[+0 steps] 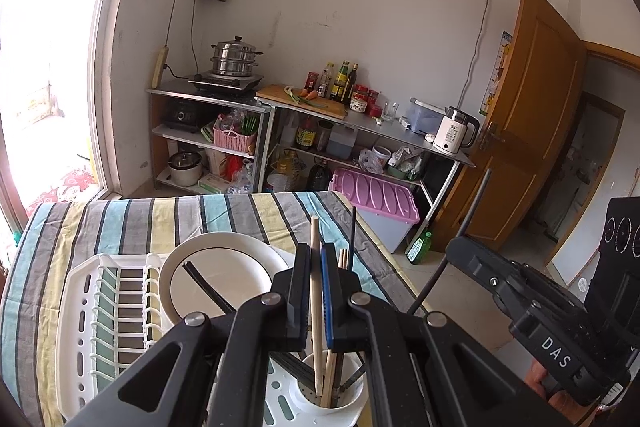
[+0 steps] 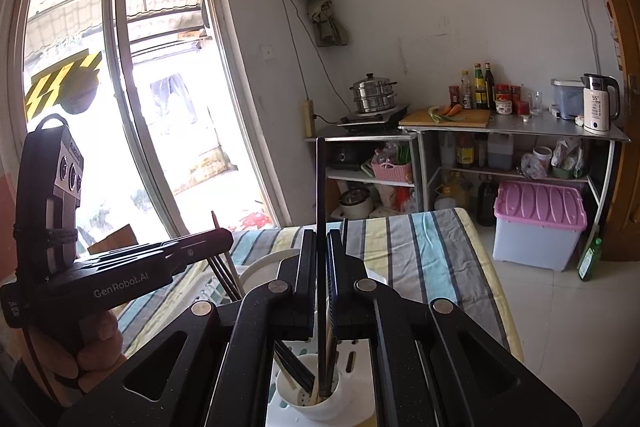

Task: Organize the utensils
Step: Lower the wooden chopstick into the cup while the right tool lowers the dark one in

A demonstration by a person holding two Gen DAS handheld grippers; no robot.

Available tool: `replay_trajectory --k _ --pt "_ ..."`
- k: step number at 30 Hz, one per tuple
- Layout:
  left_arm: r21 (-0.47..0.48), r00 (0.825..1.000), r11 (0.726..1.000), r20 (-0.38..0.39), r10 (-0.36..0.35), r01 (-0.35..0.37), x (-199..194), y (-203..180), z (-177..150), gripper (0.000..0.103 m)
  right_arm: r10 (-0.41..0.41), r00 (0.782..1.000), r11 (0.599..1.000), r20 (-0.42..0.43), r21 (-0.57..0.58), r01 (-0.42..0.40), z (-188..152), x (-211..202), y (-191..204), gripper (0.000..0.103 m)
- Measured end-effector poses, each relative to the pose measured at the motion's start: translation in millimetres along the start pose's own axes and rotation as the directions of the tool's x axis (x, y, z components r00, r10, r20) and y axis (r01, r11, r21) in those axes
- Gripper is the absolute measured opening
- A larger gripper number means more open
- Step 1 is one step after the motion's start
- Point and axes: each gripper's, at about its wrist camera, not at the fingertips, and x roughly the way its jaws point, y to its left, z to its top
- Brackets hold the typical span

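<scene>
1. The left gripper (image 1: 315, 283) has its jaws pinched tight on a pale wooden chopstick (image 1: 316, 307), which stands nearly upright with its lower end down inside the white utensil cup (image 1: 352, 403).
2. The right gripper (image 2: 321, 267) is doing pretty much the same thing: jaws closed narrow on a black chopstick (image 2: 321, 211), upright, bottom end in that same cup (image 2: 288, 393).
3. The cup already has a bunch of other chopsticks in it, some dark, some wooden, leaning against the rim.
4. The cup sits at the near corner of a white dish rack (image 1: 80, 307), on the worktop with the striped cloth (image 1: 120, 219).
5. A white plate (image 1: 240, 259) leans right beside the rack, and one more black chopstick (image 1: 206, 287) lies across it.
6. Both grippers are close together over the cup, each visible in the other's camera.
</scene>
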Motion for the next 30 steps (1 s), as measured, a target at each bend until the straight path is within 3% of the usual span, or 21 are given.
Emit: replay_trajectory --k 14,30 --pt "-0.009 0.996 0.999 -0.088 0.033 -0.034 30.3 15.9 -35.1 0.005 -0.013 0.997 1.0 -0.072 0.022 0.015 -18.6 20.5 -10.0 0.005" --pt "-0.003 0.995 0.997 -0.072 0.071 -0.071 24.1 18.8 -39.2 0.007 -0.027 0.994 0.999 -0.109 0.033 0.031 -23.5 24.2 -14.1 0.005"
